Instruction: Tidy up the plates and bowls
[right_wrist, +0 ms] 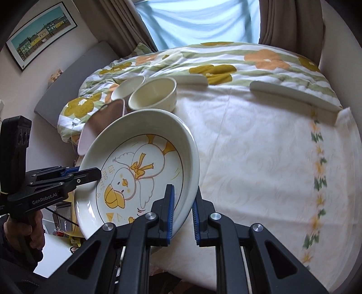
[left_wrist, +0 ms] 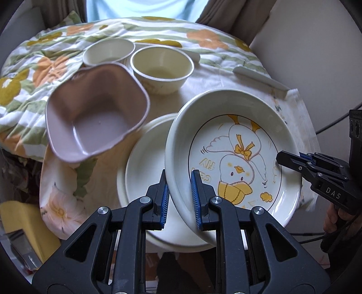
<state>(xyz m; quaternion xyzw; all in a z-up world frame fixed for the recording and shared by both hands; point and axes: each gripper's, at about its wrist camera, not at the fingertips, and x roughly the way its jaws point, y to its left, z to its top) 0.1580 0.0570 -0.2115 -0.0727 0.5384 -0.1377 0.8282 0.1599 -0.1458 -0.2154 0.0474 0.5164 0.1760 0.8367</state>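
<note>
Two grippers meet on one glossy cream duck plate, tilted above the near edge of a bed under a damask-patterned cream cloth: the left gripper clamps its left rim, the right gripper its right rim. Beneath lies a plain white plate. A matte mauve squarish bowl and two round cream bowls sit farther in, by a floral quilt. Curtains flank a window.
</note>
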